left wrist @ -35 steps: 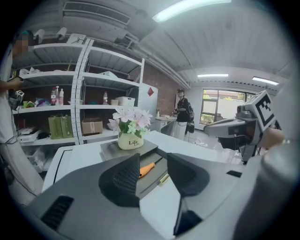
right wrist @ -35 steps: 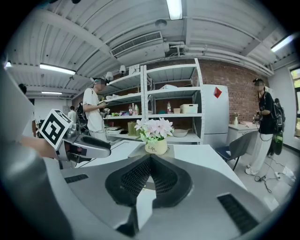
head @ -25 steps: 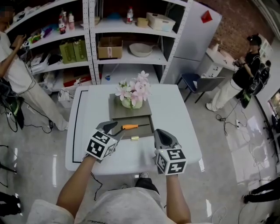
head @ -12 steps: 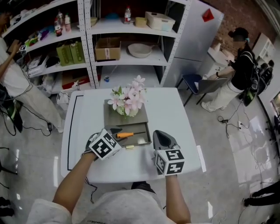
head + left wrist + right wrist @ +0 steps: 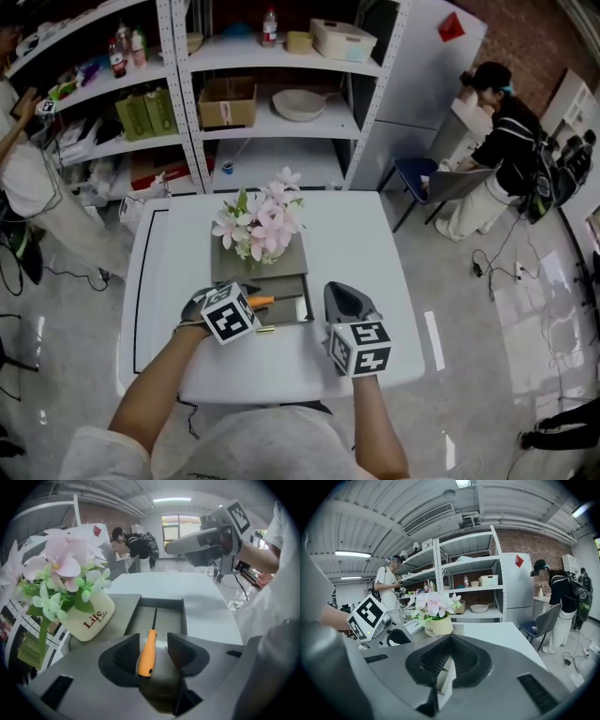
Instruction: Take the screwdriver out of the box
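Observation:
An orange-handled screwdriver [image 5: 262,301] [image 5: 147,652] lies in the open drawer [image 5: 306,310] [image 5: 160,603] of a grey box on the white table, with its dark shaft pointing away from my left gripper. My left gripper [image 5: 246,298] [image 5: 153,641] is open, with one jaw on each side of the handle and a small gap showing on both sides. My right gripper [image 5: 339,295] [image 5: 447,641] hovers over the table just right of the drawer. It is shut and holds nothing. It also shows in the left gripper view as the right gripper [image 5: 206,541].
A cream pot of pink flowers [image 5: 255,228] [image 5: 86,613] stands on the box top, behind the drawer. A small brass piece [image 5: 266,329] lies on the table in front of the drawer. Metal shelves [image 5: 234,94] stand behind the table. People stand at far left and far right.
My left gripper has moved right and forward to the drawer, and its jaws now straddle the screwdriver handle. The right gripper has barely moved.

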`<control>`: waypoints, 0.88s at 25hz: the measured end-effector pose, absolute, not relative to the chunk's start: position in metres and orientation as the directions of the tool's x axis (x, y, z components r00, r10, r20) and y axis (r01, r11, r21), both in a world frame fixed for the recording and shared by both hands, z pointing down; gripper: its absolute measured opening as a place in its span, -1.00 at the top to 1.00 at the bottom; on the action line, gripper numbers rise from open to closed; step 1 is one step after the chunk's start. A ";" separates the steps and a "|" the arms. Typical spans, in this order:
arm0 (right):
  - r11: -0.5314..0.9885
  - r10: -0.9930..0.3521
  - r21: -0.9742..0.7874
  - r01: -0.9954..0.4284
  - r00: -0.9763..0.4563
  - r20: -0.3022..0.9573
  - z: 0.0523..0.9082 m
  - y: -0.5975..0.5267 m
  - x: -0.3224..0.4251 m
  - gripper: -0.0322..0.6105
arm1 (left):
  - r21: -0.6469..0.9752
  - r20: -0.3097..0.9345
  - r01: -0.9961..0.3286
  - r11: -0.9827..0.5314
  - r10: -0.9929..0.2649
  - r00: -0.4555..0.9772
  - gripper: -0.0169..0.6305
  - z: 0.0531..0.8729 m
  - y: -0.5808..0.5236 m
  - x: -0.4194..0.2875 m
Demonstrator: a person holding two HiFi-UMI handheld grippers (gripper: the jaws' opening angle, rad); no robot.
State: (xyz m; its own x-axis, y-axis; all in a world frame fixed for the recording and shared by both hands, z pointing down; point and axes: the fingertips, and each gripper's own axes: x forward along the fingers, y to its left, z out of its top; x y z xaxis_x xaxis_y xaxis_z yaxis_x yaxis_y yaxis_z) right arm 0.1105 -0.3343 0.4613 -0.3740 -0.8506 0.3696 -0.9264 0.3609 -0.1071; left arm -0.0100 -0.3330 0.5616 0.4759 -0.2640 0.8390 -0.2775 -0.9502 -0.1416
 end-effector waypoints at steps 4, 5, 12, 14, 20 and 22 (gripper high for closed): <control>0.367 -0.845 -0.112 -0.924 -0.381 0.376 0.465 -0.346 0.118 0.88 | -0.149 0.866 -0.244 -0.958 -0.246 0.436 0.36 0.574 -0.340 -0.006; 0.367 -0.843 -0.114 -0.923 -0.382 0.379 0.467 -0.348 0.120 0.88 | -0.149 0.872 -0.235 -0.960 -0.240 0.427 0.36 0.576 -0.341 -0.004; 0.367 -0.832 -0.124 -0.922 -0.385 0.400 0.480 -0.360 0.131 0.88 | -0.149 0.904 -0.163 -0.975 -0.201 0.377 0.37 0.594 -0.344 0.007; 0.367 -0.828 -0.129 -0.921 -0.386 0.406 0.483 -0.362 0.132 0.88 | -0.145 0.913 -0.153 -0.978 -0.191 0.359 0.40 0.600 -0.344 0.008; 0.364 -0.824 -0.134 -0.921 -0.386 0.415 0.487 -0.368 0.138 0.88 | -0.115 0.937 -0.134 -0.984 -0.152 0.313 0.52 0.612 -0.344 0.006; 0.365 -0.822 -0.137 -0.921 -0.387 0.417 0.488 -0.369 0.138 0.88 | -0.094 0.940 -0.135 -0.986 -0.133 0.315 0.55 0.613 -0.343 0.006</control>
State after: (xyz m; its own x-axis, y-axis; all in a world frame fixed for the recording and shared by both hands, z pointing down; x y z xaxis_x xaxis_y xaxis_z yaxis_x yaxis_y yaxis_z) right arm 0.1382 -0.3687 0.4880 -0.3874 -0.8221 0.4171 -0.9211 0.3645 -0.1370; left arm 0.0065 -0.3427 0.6129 0.3153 -0.1327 0.9397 -0.1350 -0.9864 -0.0940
